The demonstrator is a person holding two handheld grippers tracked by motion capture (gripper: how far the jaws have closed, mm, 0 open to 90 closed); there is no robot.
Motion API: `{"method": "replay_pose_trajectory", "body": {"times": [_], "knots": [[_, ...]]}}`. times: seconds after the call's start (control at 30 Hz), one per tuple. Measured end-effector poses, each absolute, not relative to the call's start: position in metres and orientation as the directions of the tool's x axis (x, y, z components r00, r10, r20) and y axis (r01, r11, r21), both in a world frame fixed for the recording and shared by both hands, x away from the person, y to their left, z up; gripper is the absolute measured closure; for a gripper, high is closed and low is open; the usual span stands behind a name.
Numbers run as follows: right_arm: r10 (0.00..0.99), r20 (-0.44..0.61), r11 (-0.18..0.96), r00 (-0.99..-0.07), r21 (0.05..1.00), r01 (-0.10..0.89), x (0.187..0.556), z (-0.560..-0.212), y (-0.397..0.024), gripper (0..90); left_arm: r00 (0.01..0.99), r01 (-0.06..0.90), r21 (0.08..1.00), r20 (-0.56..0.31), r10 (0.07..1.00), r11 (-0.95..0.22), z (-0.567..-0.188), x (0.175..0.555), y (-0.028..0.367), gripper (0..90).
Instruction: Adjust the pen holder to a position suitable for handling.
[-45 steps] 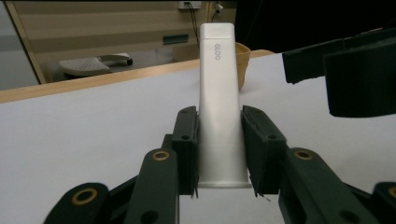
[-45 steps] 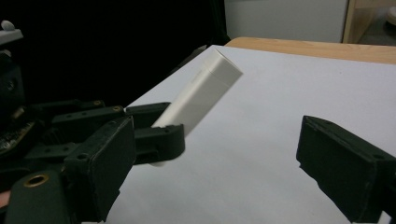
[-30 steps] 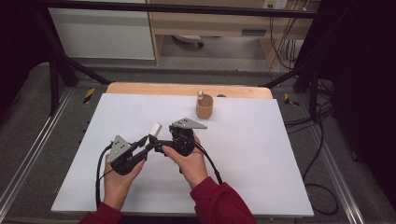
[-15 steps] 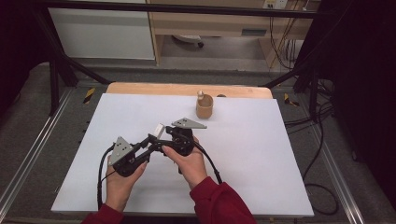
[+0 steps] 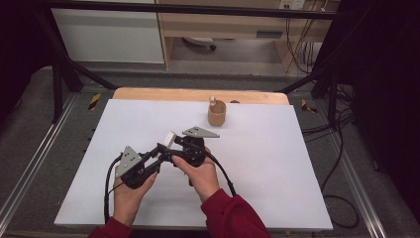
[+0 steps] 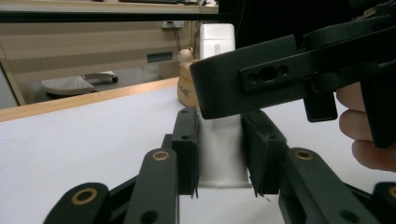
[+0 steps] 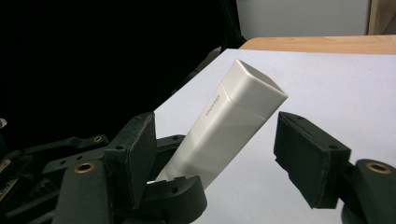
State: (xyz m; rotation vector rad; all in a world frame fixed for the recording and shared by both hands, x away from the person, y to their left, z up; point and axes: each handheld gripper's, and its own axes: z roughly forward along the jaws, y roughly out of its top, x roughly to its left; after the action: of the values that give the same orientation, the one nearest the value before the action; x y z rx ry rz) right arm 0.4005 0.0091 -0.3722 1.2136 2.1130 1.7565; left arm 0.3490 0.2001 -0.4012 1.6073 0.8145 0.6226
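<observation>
my left gripper [image 5: 163, 150] clamps a white, square-sided plastic tube [image 7: 229, 125] above the white table [image 5: 277, 163].

its jaws press both sides of the tube's lower end. my right gripper [image 7: 219, 163] sits just beside it, jaws spread apart on either side of the tube's capped end without touching. well apart, near the table's far edge, stands a small tan wooden cup [image 5: 216, 113] with a little figure inside.

Your high view is evenly lit from above; the white table [image 5: 277, 163] is bright, its surroundings dark. Shadows under your hands are soft. Left gripper view: the near jaws and white tube [image 6: 223, 149] are blurred. Right gripper view: left half black, tube sharp.
</observation>
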Motion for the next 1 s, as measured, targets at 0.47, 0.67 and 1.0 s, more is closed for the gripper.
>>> {"method": "replay_pose_trajectory", "body": {"times": [0.47, 0.67, 1.0], "knots": [[0.629, 0.416, -0.050, -0.656, 0.865, 0.500, 0.404, -0.373, 0.005, 38.1, 0.620, 0.166, 0.982, -0.034, 0.784, -0.089, -0.402, 0.348, 0.198, 67.6], [0.620, 0.440, -0.073, -0.649, 0.857, 0.510, 0.406, -0.372, 0.002, 40.5, 0.622, 0.168, 0.981, -0.034, 0.782, -0.092, -0.402, 0.348, 0.198, 67.6], [0.611, 0.464, -0.106, -0.641, 0.851, 0.515, 0.408, -0.371, -0.002, 46.7, 0.621, 0.172, 0.981, -0.034, 0.783, -0.094, -0.403, 0.349, 0.197, 67.5]]}}
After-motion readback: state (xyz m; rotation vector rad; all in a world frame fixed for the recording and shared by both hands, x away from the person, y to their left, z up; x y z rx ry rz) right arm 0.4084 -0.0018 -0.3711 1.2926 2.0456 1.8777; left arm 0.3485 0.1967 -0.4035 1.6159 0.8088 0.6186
